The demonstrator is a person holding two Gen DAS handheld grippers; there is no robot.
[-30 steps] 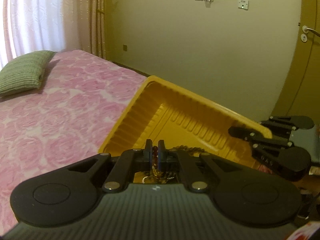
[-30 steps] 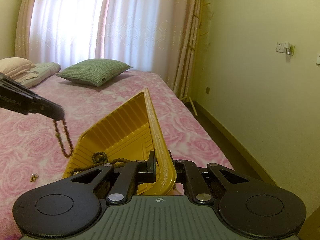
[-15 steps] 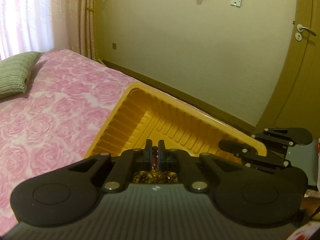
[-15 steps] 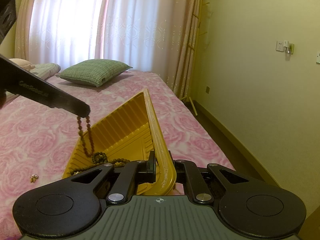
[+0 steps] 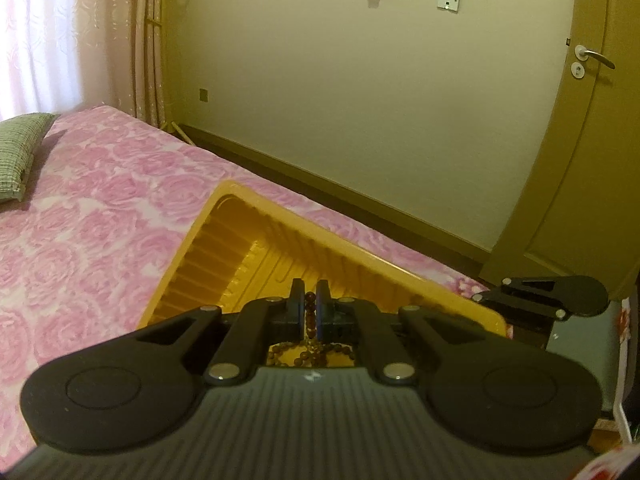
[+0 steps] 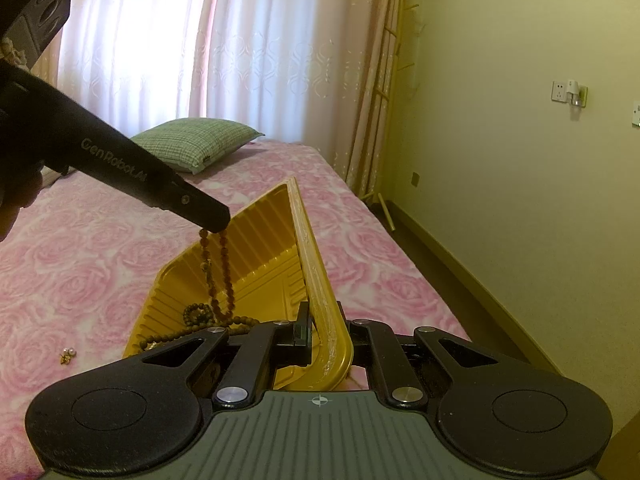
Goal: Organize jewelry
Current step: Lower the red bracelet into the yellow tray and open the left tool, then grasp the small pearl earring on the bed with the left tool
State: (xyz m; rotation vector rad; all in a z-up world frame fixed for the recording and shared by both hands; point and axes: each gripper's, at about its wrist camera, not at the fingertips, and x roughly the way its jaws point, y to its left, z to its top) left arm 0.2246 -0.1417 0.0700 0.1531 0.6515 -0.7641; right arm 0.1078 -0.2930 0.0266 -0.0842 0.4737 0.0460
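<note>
The left gripper (image 5: 308, 306) has its flat black fingers (image 5: 297, 300) pinched on a strand of small round brown beads (image 5: 310, 312). In the right wrist view the beads (image 6: 218, 268) hang from its tip (image 6: 216, 222) as a slack double strand, the lower end coiled with more beads on the floor of the tray (image 6: 256, 256). The right gripper (image 6: 326, 330) is clamped on the tray's near rim, one finger (image 6: 303, 330) inside the wall; the other is hidden behind the rim. That tray is glossy yellow plastic, rectangular with rounded corners, its walls and floor ribbed in parallel ridges. It is tilted, the gripped side raised and the far side low toward the bed (image 6: 80, 280). In the left wrist view the tray (image 5: 224, 264) shows the same ribbing, with the right gripper (image 5: 548, 294) at its far corner. The bed's cover is soft, patterned with pink roses. A small gold and pearl piece (image 6: 67, 355) lies on it, left of the tray and apart from it. A green checked pillow (image 6: 196, 142) sits further back, before sheer embroidered curtains (image 6: 160, 40).
</note>
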